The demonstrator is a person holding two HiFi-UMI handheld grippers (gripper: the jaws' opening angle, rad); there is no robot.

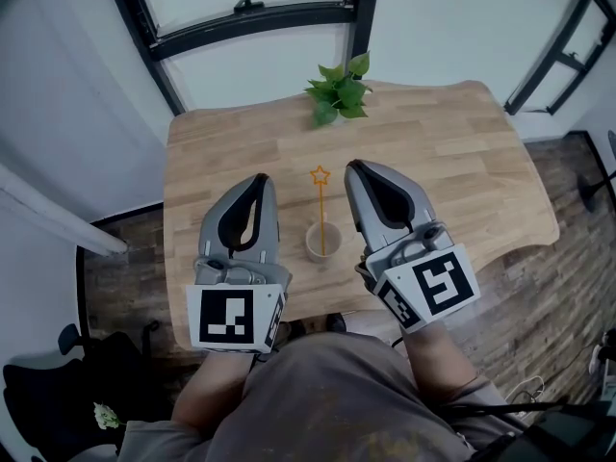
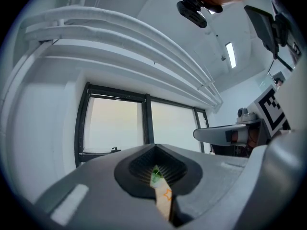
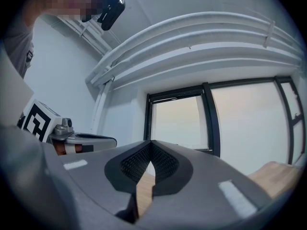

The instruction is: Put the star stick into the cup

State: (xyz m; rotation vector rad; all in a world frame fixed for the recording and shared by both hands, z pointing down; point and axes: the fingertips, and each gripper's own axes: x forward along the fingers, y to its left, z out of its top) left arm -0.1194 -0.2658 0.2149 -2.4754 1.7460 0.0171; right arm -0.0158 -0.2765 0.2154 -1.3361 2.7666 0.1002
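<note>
A pale cup (image 1: 323, 243) stands on the wooden table (image 1: 462, 162) near its front edge. The orange star stick (image 1: 320, 200) stands in the cup, star end up and leaning slightly away from me. My left gripper (image 1: 260, 179) hovers just left of the cup, shut and holding nothing. My right gripper (image 1: 352, 166) hovers just right of it, also shut and empty. In the left gripper view the jaws (image 2: 156, 147) meet at the tips, and the star (image 2: 166, 194) shows through the slit behind them. The right gripper view shows its jaws (image 3: 151, 143) closed, with only table wood in the slit.
A small green potted plant (image 1: 339, 92) stands at the table's far edge, beyond the cup. Black-framed windows (image 1: 250, 12) run behind the table. The floor at right is brick-patterned (image 1: 539, 287). An office chair (image 1: 58, 373) sits at lower left.
</note>
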